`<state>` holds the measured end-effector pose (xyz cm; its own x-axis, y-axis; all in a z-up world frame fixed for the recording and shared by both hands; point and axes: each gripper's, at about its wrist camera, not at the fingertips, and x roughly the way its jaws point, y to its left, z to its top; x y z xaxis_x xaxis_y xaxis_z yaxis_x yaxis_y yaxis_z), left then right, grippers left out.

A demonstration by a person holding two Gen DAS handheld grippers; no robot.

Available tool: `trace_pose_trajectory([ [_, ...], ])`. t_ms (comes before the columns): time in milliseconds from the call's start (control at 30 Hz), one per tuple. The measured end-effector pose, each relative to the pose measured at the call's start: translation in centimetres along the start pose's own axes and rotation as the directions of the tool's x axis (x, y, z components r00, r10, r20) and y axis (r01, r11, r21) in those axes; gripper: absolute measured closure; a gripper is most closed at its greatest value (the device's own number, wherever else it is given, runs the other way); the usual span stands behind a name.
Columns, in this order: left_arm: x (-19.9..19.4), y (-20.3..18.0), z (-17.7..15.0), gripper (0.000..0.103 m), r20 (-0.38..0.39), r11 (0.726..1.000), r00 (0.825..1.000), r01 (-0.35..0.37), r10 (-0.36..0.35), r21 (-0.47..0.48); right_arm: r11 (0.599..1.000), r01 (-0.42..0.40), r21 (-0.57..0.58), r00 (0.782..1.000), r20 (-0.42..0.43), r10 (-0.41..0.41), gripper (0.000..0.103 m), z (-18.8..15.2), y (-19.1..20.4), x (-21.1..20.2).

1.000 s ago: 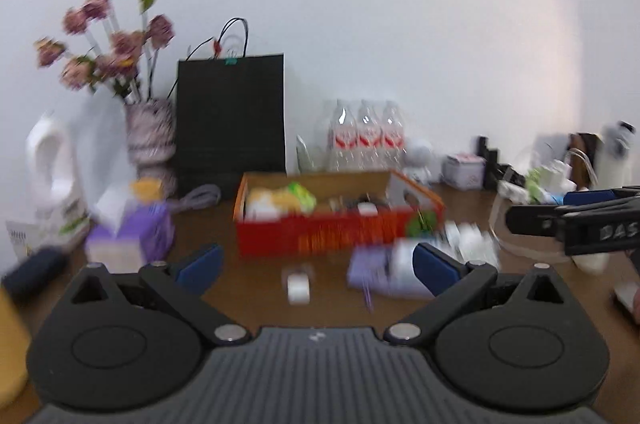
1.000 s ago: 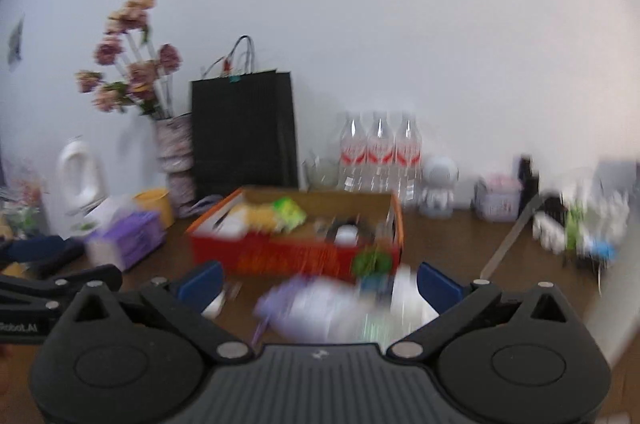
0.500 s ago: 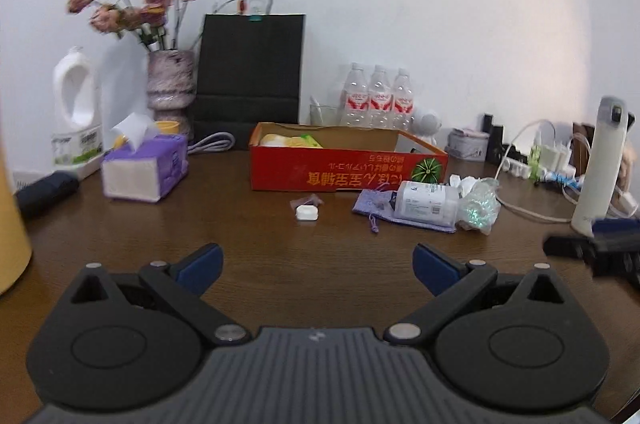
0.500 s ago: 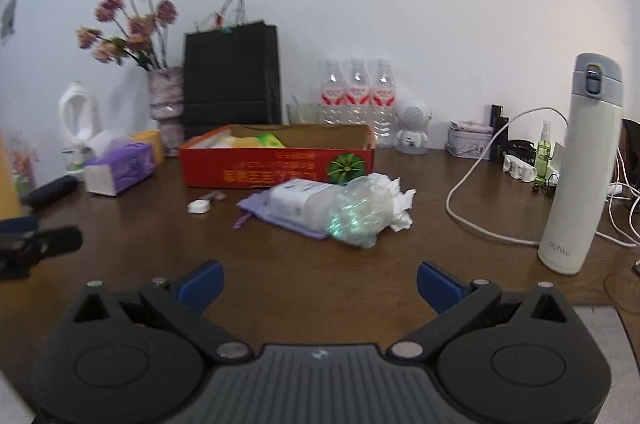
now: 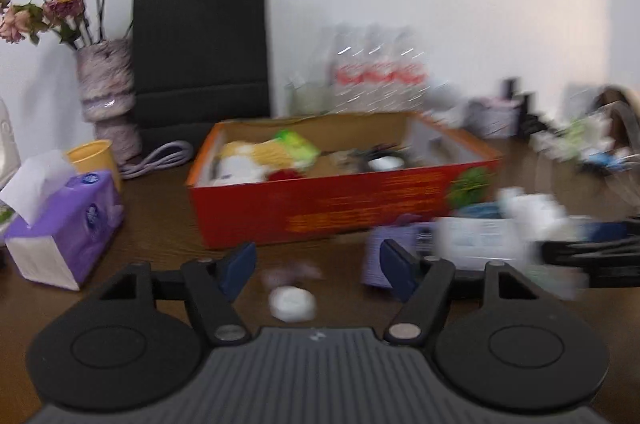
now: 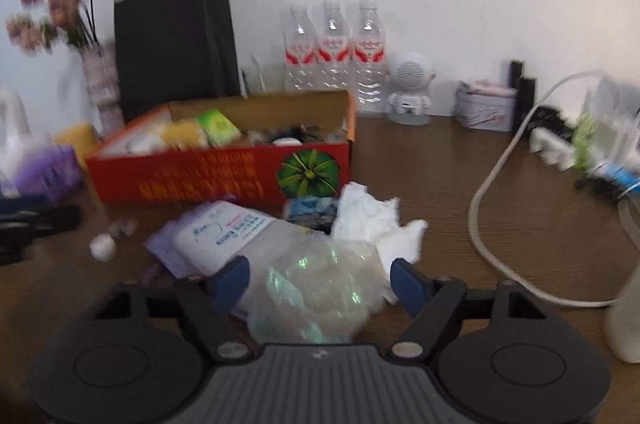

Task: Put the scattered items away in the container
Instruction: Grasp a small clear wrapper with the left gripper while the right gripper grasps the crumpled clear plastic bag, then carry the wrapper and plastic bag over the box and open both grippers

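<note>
At the far left of the brown desk (image 5: 160, 224) a purple tissue box (image 5: 66, 224) sits with a white sheet sticking up, a yellow cup (image 5: 90, 154) just behind it and a vase of dried pink flowers (image 5: 106, 84) against the wall, beside a black paper bag (image 5: 202, 44). The left tongs (image 5: 316, 266) have their blue pads apart and closing, with a small white object (image 5: 292, 302), blurred, lying on the desk between them and untouched. Behind stands the red cardboard box (image 5: 320, 212), the container, already holding yellow and green packets and dark odds and ends. Right of the box front lies the scattered pile: a purple pouch (image 6: 168, 252) under a white labelled packet (image 6: 222, 234), a blue-black bundle (image 6: 312, 210) and crumpled white tissue (image 6: 372, 220). The right tongs (image 6: 320, 282) are likewise apart and closing around a crinkled clear plastic wrapper (image 6: 316, 292), whose sides sit close to the pads; I cannot tell whether they press it. Three water bottles (image 6: 334, 44) and a small white robot-shaped speaker (image 6: 410, 88) line the wall, and a white cable (image 6: 492, 184) loops over the desk at right.
</note>
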<state>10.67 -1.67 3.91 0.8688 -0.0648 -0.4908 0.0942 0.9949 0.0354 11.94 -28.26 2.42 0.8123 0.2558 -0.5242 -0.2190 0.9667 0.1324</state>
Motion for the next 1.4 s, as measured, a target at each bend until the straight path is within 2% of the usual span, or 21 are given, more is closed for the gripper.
trace_pose_trajectory([
  [33, 1.8, 0.8, 0.2, 0.025, -0.05, 1.0, 0.999, 0.013, -0.014, -0.02, 1.0, -0.024, 0.012, 1.0, 0.007, 0.024, 0.046, -0.1, -0.3, 0.1],
  [67, 3.3, 1.4, 0.3, 0.025, -0.1, 0.998, 0.994, 0.036, -0.04, -0.048, 0.999, -0.035, 0.012, 0.999, 0.008, 0.035, 0.066, -0.3, -0.4, 0.2],
  [100, 4.8, 2.0, 0.3, 0.027, -0.151, 0.995, 0.987, 0.049, -0.061, -0.083, 1.0, -0.023, 0.005, 1.0, -0.002, 0.023, 0.07, -0.5, -0.4, 0.5],
  [133, 5.9, 2.5, 0.3, 0.036, -0.19, 0.992, 0.98, 0.041, -0.063, -0.116, 1.0, -0.014, 0.007, 1.0, 0.004, 0.014, 0.07, -0.7, -0.5, 0.6],
  [167, 6.6, 2.8, 0.2, 0.039, -0.207, 0.99, 0.976, 0.033, -0.062, -0.139, 1.0, -0.019, 0.019, 1.0, 0.008, 0.019, 0.07, -0.9, -0.6, 0.6],
  [233, 7.0, 2.7, -0.1, 0.039, -0.192, 0.989, 0.979, 0.045, -0.071, -0.138, 0.999, -0.024, 0.026, 1.0, 0.008, 0.023, 0.069, -1.0, -0.7, 0.5],
  [300, 7.2, 2.7, -0.3, 0.041, -0.18, 0.991, 0.981, 0.054, -0.076, -0.124, 1.0, -0.018, 0.022, 1.0, 0.005, 0.018, 0.064, -1.2, -0.6, 0.6],
  [333, 7.3, 2.6, -0.3, 0.054, -0.175, 0.992, 0.982, 0.049, -0.069, -0.117, 1.0, -0.01, 0.017, 1.0, -0.004, 0.01, 0.059, -1.3, -0.5, 0.8],
  [367, 7.5, 2.6, -0.2, 0.062, -0.17, 0.993, 0.984, 0.036, -0.054, -0.109, 1.0, -0.002, 0.005, 1.0, -0.018, 0.002, 0.057, -1.3, -0.3, 1.0],
  [400, 7.6, 2.5, -0.1, 0.07, -0.167, 0.994, 0.985, 0.022, -0.039, -0.103, 1.0, 0.002, -0.007, 1.0, -0.026, -0.002, 0.057, -1.4, -0.1, 1.1],
  [500, 7.7, 2.7, -0.2, 0.073, -0.155, 0.994, 0.987, 0.021, -0.038, -0.11, 1.0, -0.007, -0.023, 1.0, -0.01, 0.007, 0.067, -1.5, 0.1, 0.8],
  [533, 7.5, 2.7, -0.3, 0.08, -0.148, 0.994, 0.988, 0.023, -0.038, -0.107, 1.0, -0.011, -0.015, 1.0, -0.002, 0.011, 0.069, -1.4, 0.0, 0.7],
  [600, 6.8, 2.5, -0.4, 0.081, -0.128, 0.995, 0.991, 0.014, -0.026, -0.095, 1.0, -0.011, 0.006, 1.0, 0.021, 0.011, 0.074, -1.3, -0.4, 0.3],
  [633, 6.2, 2.4, -0.4, 0.081, -0.112, 0.996, 0.994, 0.004, -0.015, -0.095, 1.0, -0.011, 0.017, 0.999, 0.041, 0.011, 0.08, -1.3, -0.6, 0.0],
  [833, 0.6, 2.8, -0.1, 0.082, 0.003, 0.99, 1.0, -0.015, 0.015, -0.139, 0.995, -0.088, 0.054, 0.982, 0.17, 0.078, 0.082, -1.0, -1.0, -2.5],
  [900, -1.6, 3.1, -0.3, 0.081, 0.025, 0.985, 0.999, -0.024, 0.029, -0.168, 0.993, -0.115, 0.027, 0.976, 0.189, 0.108, 0.082, -1.0, -0.4, -3.1],
  [1033, -6.0, 3.0, -1.8, 0.081, 0.077, 0.98, 0.995, -0.042, 0.058, -0.197, 0.98, -0.2, -0.017, 0.965, 0.171, 0.2, 0.082, -1.4, 1.4, -4.0],
  [1200, -9.6, 2.4, -4.4, 0.08, 0.035, 0.972, 0.996, -0.069, 0.078, -0.223, 0.969, -0.247, -0.028, 0.953, 0.174, 0.248, 0.082, -2.7, 4.6, -7.0],
  [1400, -12.7, 0.3, -6.6, 0.08, 0.042, 0.982, 0.999, -0.001, 0.009, -0.19, 0.961, -0.275, -0.035, 0.948, 0.156, 0.277, 0.082, -5.1, 6.8, -10.2],
])
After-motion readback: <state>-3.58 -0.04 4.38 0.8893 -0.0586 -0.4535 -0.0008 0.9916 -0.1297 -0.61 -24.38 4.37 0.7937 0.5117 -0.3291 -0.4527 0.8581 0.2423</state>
